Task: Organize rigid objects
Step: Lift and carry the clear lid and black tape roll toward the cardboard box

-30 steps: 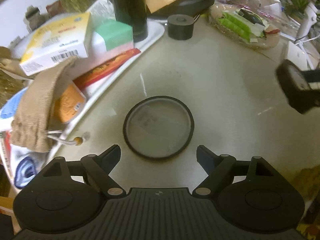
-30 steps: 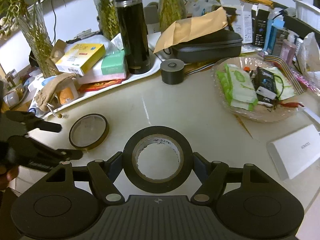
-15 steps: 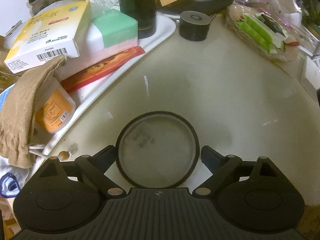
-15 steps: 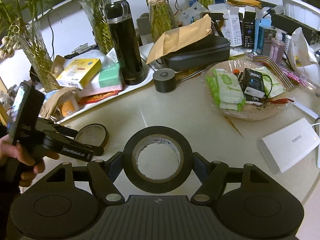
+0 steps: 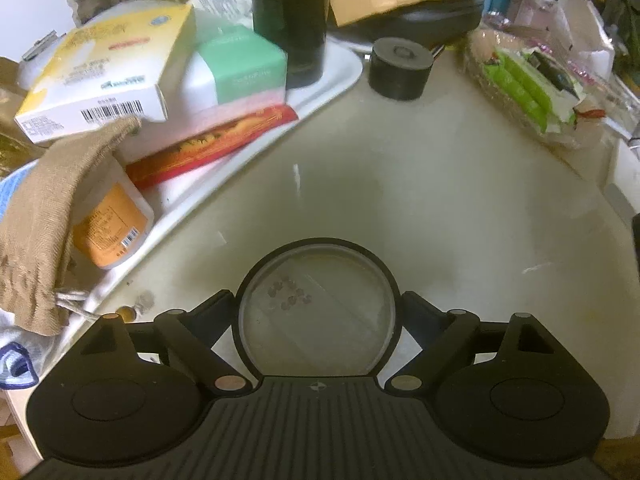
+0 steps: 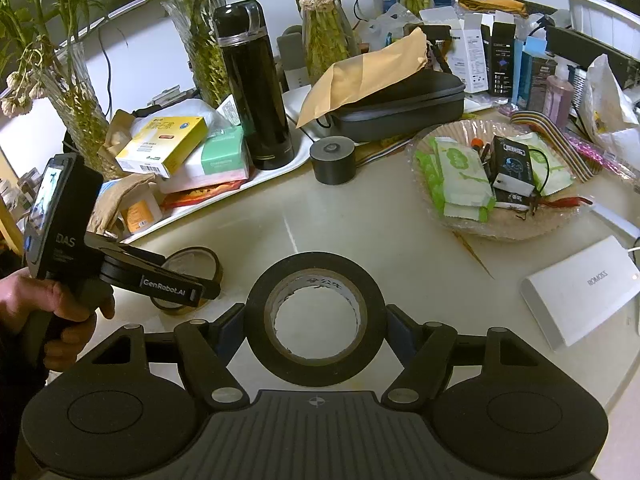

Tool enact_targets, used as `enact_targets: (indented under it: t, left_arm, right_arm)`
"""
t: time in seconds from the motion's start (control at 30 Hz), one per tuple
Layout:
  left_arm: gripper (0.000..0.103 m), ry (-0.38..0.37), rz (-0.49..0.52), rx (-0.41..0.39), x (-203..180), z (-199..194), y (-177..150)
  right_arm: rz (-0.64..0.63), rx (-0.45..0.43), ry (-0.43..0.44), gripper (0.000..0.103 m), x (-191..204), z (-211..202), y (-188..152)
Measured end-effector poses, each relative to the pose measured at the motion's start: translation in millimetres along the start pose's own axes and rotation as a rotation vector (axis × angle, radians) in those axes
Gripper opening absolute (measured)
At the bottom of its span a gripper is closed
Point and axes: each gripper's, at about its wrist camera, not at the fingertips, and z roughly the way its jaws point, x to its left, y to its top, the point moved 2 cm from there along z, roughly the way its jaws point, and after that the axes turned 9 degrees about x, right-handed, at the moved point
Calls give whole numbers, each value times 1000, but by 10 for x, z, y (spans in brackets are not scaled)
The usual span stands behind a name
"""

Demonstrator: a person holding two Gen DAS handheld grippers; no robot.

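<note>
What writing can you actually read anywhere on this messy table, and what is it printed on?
"GenRobot.AI": side of the left gripper.
"DAS": that gripper's black handle block.
"ROMOSS": white power bank.
Yellow box, green tissue pack, orange-labelled bottle, rear cartons: print too small or blurred.
</note>
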Motion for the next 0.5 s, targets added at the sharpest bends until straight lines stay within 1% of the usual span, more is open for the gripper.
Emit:
enact_targets:
  t: [0.17, 0.3, 0.5]
  left_arm:
    - [90, -12, 7, -67, -10, -177, 9]
    - [90, 5, 25, -124, -58, -354, -24]
    - [90, 19, 69, -223, -203, -676, -166]
  right_arm:
    - [8, 2, -6, 75, -4, 26, 5]
    - [9, 1, -5, 75, 11, 34, 9]
    - [25, -3, -4, 75, 30, 13, -48]
